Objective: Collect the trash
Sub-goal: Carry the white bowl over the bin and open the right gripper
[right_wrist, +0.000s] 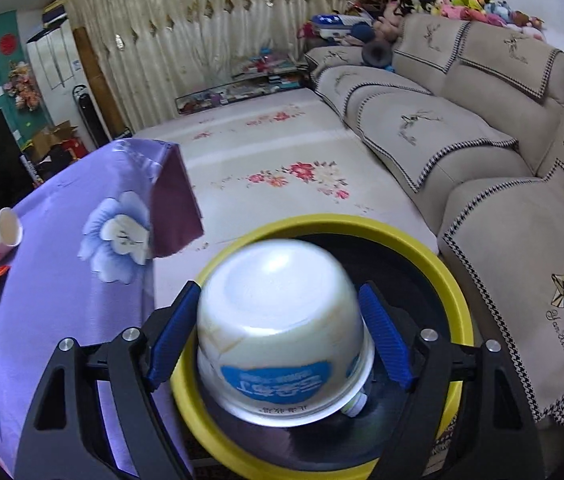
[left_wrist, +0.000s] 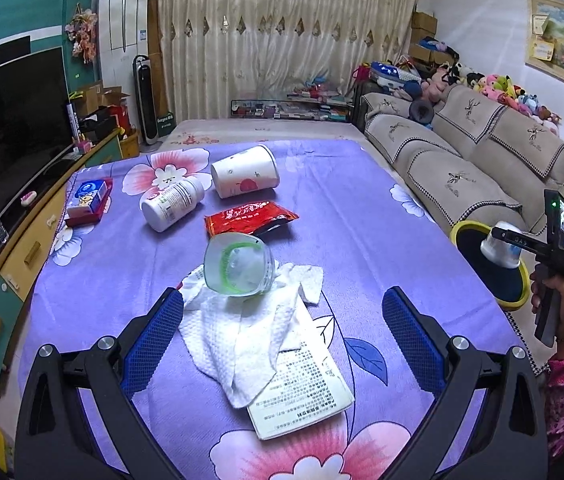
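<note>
**Step in hand: drop into the bin.** In the right wrist view, the right gripper (right_wrist: 278, 292) hangs over the yellow bin (right_wrist: 458, 280) at lower centre. A white tub (right_wrist: 282, 320) sits bottom-up between its blue pads. The tub is blurred, so it cannot be told whether the pads press on it or have let go. Judgement: keep the tub centred over the black liner and part the jaws fully before pulling back.

**Next pick.** In the left wrist view, the left gripper (left_wrist: 282, 296) is released and holds nothing. Between its fingers, at centre, lie a tipped clear cup (left_wrist: 238, 266), a white tissue (left_wrist: 238, 336) and a printed leaflet (left_wrist: 306, 392).

**Remaining trash, left to right, upper half of the cloth:**
- blue box (left_wrist: 90, 196)
- white bottle (left_wrist: 172, 204)
- paper cup (left_wrist: 246, 172)
- red wrapper (left_wrist: 250, 216)

**Edges and room.**
- The purple tablecloth (left_wrist: 362, 220) ends just beside the bin at the right of the frame.
- The sofa (right_wrist: 482, 160) is close behind the bin.
- Judgement: carry items across the table edge high enough to clear the bin rim.
</note>
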The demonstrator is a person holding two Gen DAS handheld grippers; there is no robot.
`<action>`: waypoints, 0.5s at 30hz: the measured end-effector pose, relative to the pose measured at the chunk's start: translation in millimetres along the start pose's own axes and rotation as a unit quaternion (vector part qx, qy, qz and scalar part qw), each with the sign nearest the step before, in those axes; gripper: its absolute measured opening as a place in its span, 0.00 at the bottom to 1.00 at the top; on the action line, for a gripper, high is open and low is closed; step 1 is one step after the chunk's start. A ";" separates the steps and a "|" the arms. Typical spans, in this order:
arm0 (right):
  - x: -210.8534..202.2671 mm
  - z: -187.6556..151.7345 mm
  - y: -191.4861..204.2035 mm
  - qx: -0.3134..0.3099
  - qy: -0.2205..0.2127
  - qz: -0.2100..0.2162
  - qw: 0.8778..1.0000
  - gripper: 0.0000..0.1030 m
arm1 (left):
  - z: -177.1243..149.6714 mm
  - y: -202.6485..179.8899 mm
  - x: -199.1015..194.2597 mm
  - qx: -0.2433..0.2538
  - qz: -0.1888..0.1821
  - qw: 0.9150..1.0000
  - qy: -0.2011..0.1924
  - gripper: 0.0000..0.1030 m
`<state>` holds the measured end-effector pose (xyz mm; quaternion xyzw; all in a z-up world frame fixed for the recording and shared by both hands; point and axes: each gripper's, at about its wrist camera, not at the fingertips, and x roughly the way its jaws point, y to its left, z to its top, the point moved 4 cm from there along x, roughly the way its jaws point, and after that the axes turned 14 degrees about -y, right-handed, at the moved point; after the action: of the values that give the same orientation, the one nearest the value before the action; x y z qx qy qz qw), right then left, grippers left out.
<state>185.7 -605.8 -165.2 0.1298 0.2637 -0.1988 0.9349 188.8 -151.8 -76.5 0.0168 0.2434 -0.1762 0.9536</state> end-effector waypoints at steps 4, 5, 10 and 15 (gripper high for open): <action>-4.5 2.0 -2.7 -0.001 -0.011 -0.004 1.000 0.81 | -0.6 2.7 9.0 -0.002 0.004 1.000 0.004 0.95; -7.1 2.9 -1.0 -0.004 -0.014 -0.007 1.000 0.81 | -0.7 4.1 10.4 -0.002 0.005 1.000 0.006 0.95; -24.2 7.5 4.7 -0.005 -0.032 -0.001 0.999 0.81 | -1.6 12.9 21.7 -0.002 0.015 1.000 0.012 0.95; -38.8 9.0 13.9 -0.002 -0.042 0.014 0.999 0.81 | -3.9 22.7 34.6 -0.001 0.025 1.000 0.019 0.95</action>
<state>165.4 -584.8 -134.8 0.1234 0.2231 -0.1902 0.9481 223.2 -141.4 -97.5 0.0249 0.2614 -0.1518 0.9529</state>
